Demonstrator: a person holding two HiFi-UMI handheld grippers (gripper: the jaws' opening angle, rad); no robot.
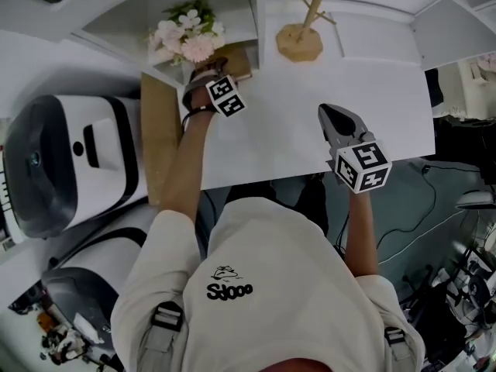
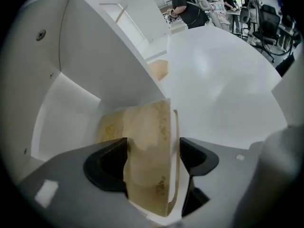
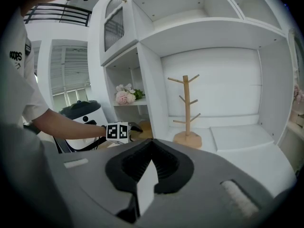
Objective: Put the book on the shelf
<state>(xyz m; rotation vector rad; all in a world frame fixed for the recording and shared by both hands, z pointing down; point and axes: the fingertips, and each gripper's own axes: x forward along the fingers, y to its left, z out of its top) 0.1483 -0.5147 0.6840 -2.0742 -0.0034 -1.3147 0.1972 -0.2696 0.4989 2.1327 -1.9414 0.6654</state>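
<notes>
Book [image 2: 149, 127], tan, thin-boarded, upright in the shelf [image 2: 95, 56] compartment below the flowers [image 1: 186, 37]: judged light, stiff yet apt to tip or splay, best pinched across both covers; left gripper [image 2: 153, 151] straddles it, jaws released; right gripper [image 1: 329, 113], well right of the flowers, clenched and empty.

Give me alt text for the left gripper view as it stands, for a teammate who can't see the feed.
The left hand-held gripper has its jaws apart on either side of a tan book, which sits inside a white shelf compartment. To the right a bare white desk surface stretches away, with a person far behind.
</notes>
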